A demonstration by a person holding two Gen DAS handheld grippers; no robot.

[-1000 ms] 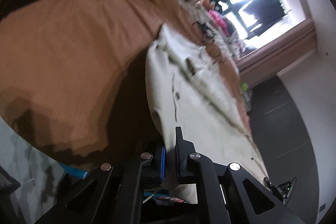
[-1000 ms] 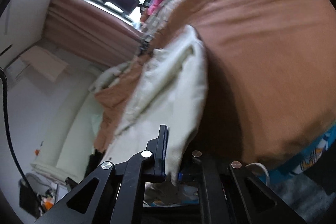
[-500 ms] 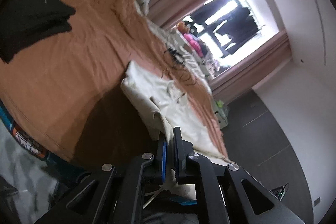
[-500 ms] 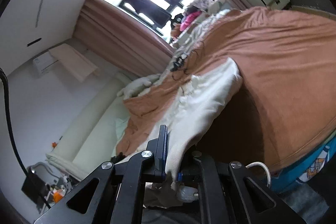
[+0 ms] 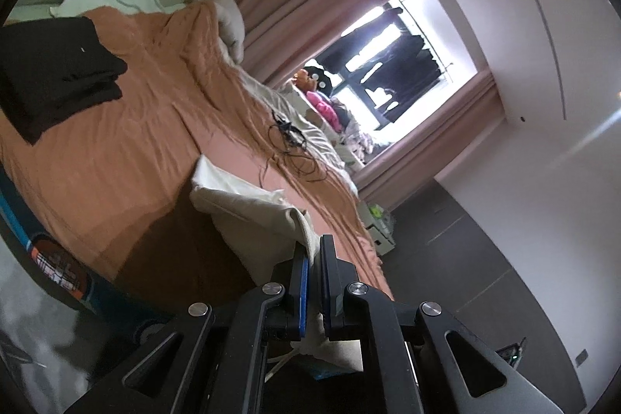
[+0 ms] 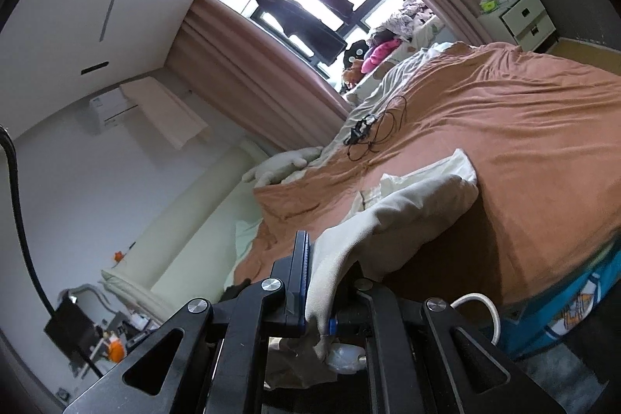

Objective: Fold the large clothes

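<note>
A large cream-white garment point(image 5: 248, 216) hangs lifted over a bed with an orange-brown cover point(image 5: 116, 142). My left gripper point(image 5: 314, 251) is shut on one edge of the garment, the cloth pinched between its blue pads. In the right wrist view the same cream garment point(image 6: 407, 208) drapes from my right gripper point(image 6: 322, 258), which is shut on another edge; the cloth covers its right finger. The garment's far part still rests on the orange-brown cover point(image 6: 524, 142) and casts a dark shadow under the lifted span.
A folded black garment point(image 5: 54, 72) lies on the bed's far left. A tangle of black cable point(image 5: 291, 142) sits near the bed's window side, seen also as the cable point(image 6: 372, 130). A white bedside drawer unit point(image 6: 520, 18) stands by the curtained window point(image 5: 388, 64).
Both grippers have risen and pulled back with the garment; the views tilt up to show more of the room, and the cloth now looks smaller and further away on the bed.
</note>
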